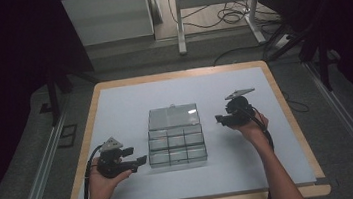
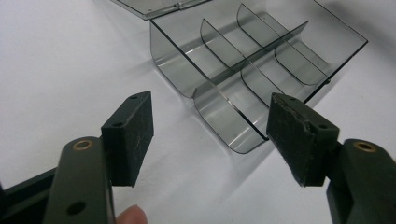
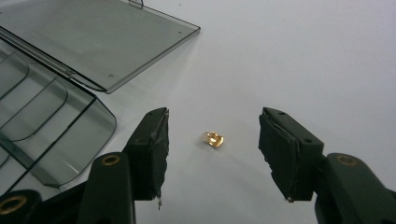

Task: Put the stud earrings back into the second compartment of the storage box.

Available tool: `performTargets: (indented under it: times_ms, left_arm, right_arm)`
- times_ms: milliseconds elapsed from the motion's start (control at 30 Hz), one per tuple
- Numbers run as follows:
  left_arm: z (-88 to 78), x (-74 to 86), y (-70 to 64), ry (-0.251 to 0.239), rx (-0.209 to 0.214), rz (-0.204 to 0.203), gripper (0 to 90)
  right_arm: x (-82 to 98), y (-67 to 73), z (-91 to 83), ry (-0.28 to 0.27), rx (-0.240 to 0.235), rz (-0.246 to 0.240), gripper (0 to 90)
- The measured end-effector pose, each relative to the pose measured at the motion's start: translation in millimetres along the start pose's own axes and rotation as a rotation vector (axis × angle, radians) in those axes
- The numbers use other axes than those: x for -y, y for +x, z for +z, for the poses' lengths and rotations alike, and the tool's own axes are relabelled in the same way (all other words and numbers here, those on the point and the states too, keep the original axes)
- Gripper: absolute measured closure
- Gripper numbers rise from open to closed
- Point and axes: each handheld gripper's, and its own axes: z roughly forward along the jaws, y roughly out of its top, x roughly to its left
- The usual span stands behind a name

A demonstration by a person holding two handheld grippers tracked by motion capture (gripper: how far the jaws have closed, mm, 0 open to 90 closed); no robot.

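Dark curtains and trailing floor cables surround your white-topped table [image 1: 129, 97]. Your clear compartment box [image 1: 177, 148] sits mid-table, lid [image 1: 173, 116] folded back flat, compartments apparently unfilled. Your right gripper [image 3: 212, 154], jaws spread, hovers over a small gold piece [image 3: 213, 139] lying right of the box, ungrasped. Your left gripper [image 2: 208, 140] waits spread beside the box's near-left corner. Judged: picking and placing remain.

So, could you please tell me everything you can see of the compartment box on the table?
The compartment box is smoky, see-through plastic with rounded corners, split by thin dividers into a grid of small bins, none visibly holding anything. Its hinged lid is swung fully open and lies flat on the white table surface behind it. It sits mid-table, between the two grippers, and nothing touches it but the table.
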Motion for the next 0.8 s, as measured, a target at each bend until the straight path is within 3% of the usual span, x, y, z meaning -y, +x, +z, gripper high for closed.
performTargets:
  times_ms: [467,800]
  left_arm:
    - [-6.5,5.4,2.2,-0.003,-0.015,-0.014,32.3]
    - [-2.3,6.5,3.5,0.022,-0.013,-0.014,31.9]
  right_arm:
    - [-0.5,2.2,14.8,0.070,-0.017,-0.013,50.1]
    - [-1.9,1.8,24.0,0.104,-0.021,-0.003,56.4]
